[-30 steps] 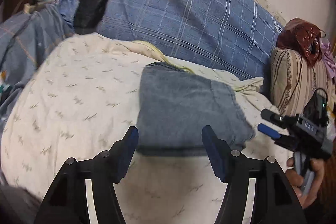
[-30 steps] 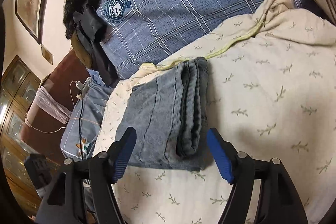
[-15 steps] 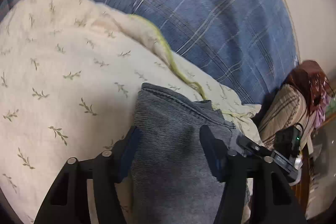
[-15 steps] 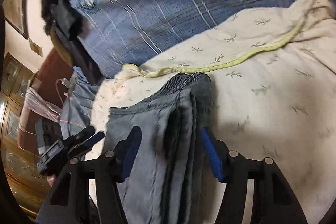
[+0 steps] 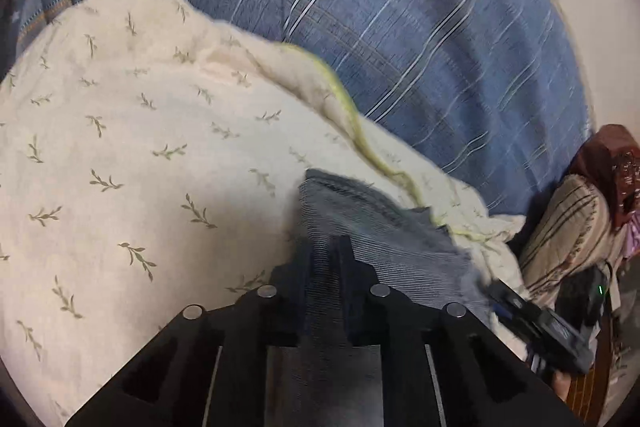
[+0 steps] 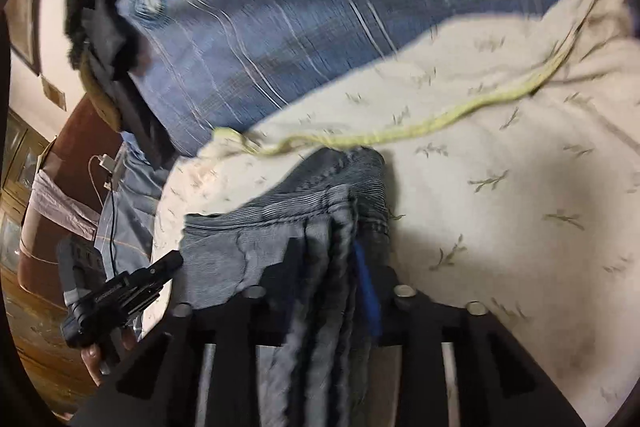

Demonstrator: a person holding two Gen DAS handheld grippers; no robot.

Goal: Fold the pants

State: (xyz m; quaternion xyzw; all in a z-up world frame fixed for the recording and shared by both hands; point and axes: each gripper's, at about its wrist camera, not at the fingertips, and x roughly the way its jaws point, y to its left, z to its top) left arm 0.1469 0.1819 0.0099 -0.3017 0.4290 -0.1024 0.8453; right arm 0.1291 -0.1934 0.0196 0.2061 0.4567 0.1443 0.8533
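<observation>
The folded grey-blue pants [image 5: 380,227] lie on a cream leaf-print quilt [image 5: 140,167]. My left gripper [image 5: 326,245] is at their near left edge, its jaws closing, and the fabric is pinched between the two narrow-set fingers. In the right wrist view the thick stacked fold of the pants [image 6: 248,239] fills my right gripper [image 6: 326,247]. Its jaws are opening slightly while the blue pad [image 6: 366,287] still lies against the cloth. Each gripper shows in the other's view: the right gripper [image 5: 496,297], the left gripper [image 6: 160,271].
A blue plaid pillow [image 5: 420,47] lies behind the quilt's yellow-trimmed edge. A striped cushion [image 5: 568,235] and dark red bag [image 5: 616,163] sit at the right. Dark clothes [image 6: 104,39], a charger cable [image 6: 108,167] and brown wooden furniture [image 6: 60,167] are at the left. A hand [image 6: 96,355] holds the left gripper.
Both grippers moved in from short of the pants onto them. The left fingers narrowed onto the edge of the fabric; the right fingers came around the thick fold.
</observation>
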